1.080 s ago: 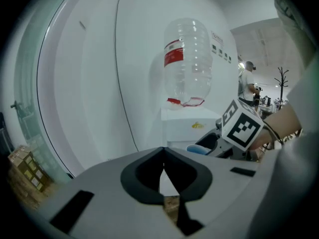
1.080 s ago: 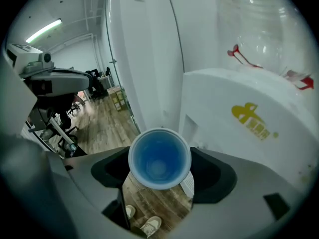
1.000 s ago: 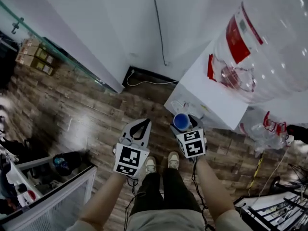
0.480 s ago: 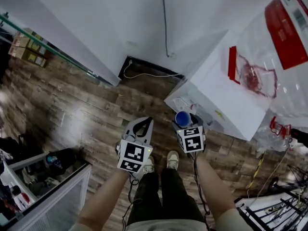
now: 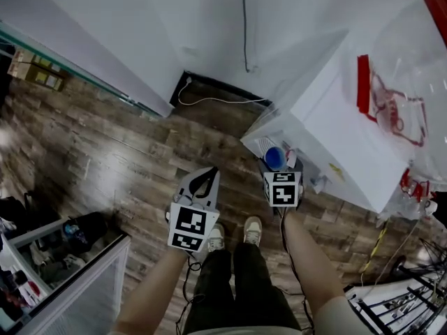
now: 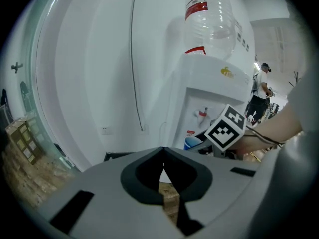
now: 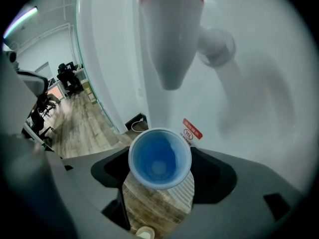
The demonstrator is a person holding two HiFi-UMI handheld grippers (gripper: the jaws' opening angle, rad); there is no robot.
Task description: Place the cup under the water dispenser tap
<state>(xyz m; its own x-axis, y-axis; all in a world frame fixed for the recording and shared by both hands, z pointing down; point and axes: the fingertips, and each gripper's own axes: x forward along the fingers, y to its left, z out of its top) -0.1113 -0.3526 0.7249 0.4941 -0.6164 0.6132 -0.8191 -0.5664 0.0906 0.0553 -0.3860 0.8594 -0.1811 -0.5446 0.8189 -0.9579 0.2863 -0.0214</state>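
The small blue plastic cup (image 7: pixel 159 161) is smooth with a soft sheen. The white plastic water dispenser cabinet (image 5: pixel 335 128) looks smooth and satin, as does its white cone-shaped tap (image 7: pixel 172 49). The clear plastic water bottle (image 6: pixel 210 19) is glossy. The brown wood-plank floor (image 5: pixel 105 152) shows grain and a dull shine. The left gripper (image 6: pixel 163 153) has matt grey plastic fingers (image 6: pixel 99 193).

The person wears dark trousers (image 5: pixel 237 278) and pale lace-up shoes (image 5: pixel 251 230). The left gripper (image 5: pixel 208 174) and right gripper (image 5: pixel 277 160) are grey with black jaw linings. Each carries a white cube (image 5: pixel 188 227) of black square markers and trails a thin black cable (image 5: pixel 187 274).
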